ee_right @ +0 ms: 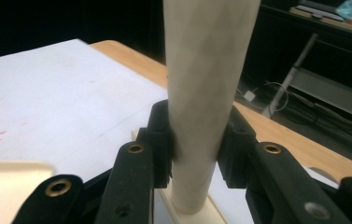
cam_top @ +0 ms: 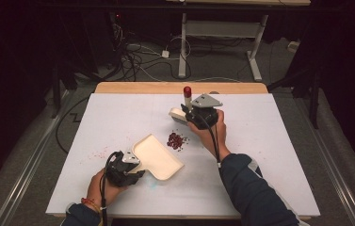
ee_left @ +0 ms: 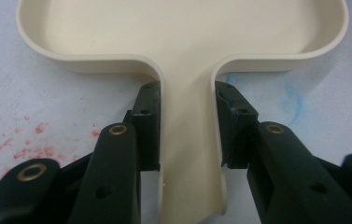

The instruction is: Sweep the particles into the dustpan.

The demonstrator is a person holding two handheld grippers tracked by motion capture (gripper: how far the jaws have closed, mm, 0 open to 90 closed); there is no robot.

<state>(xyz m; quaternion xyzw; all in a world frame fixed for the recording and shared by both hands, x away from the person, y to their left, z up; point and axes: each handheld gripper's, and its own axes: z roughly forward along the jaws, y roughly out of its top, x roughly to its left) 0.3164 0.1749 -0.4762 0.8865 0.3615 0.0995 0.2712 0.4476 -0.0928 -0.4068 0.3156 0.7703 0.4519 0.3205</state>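
The left gripper [cam_top: 127,165] is clamped on the flat handle of a cream dustpan [cam_top: 158,157], its jaws pressing the handle's raised edges from both sides in the left gripper view; the dustpan [ee_left: 183,42] lies flat on the white table cover [cam_top: 118,117], mouth pointing away from the person towards a small heap of dark red beads [cam_top: 177,141] just beyond its far lip. The right gripper [cam_top: 198,113] grips the round cream handle of a small brush [cam_top: 184,106], held upright with a red tip on top and its pale head down by the table, just behind the beads; in the right gripper view the jaws close squarely on the brush handle [ee_right: 204,93].

I'd judge both tools to be light, stiff plastic, smooth enough to slip or twist in a loose grip; the handles are the sensible place to hold, as is done here. The beads look tiny, hard and apt to roll or scatter, so a slow sweep would suit; faint red specks [ee_left: 29,149] mark the cover beside the pan.

No brand, label or writing can be read on anything.
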